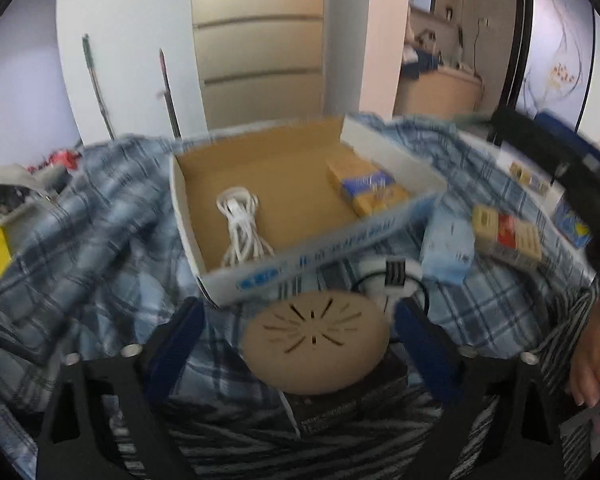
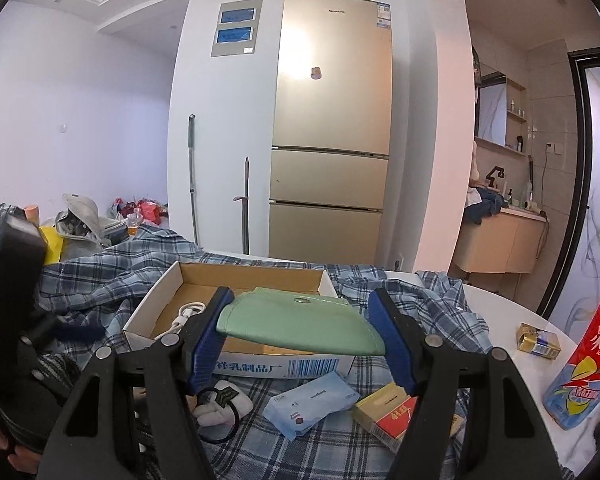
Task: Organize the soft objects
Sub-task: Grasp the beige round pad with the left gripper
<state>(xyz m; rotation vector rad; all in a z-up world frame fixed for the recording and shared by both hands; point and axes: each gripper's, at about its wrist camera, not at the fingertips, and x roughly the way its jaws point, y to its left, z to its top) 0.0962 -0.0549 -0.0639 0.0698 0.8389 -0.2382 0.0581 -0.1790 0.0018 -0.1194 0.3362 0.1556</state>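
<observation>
The right gripper (image 2: 300,330) holds a soft green pouch (image 2: 300,324) between its blue fingers (image 2: 392,336), over a cardboard box (image 2: 172,300). A white cable (image 2: 184,316) lies inside. A red bottle (image 2: 588,356) stands nearby.

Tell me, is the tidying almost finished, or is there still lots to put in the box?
About halfway. The white cable and a yellow-blue pack already lie in the cardboard box. The right gripper holds a green pouch over the box. The left gripper frames a tan round pad. The tissue pack and hair tie wait on the plaid cloth.
</observation>
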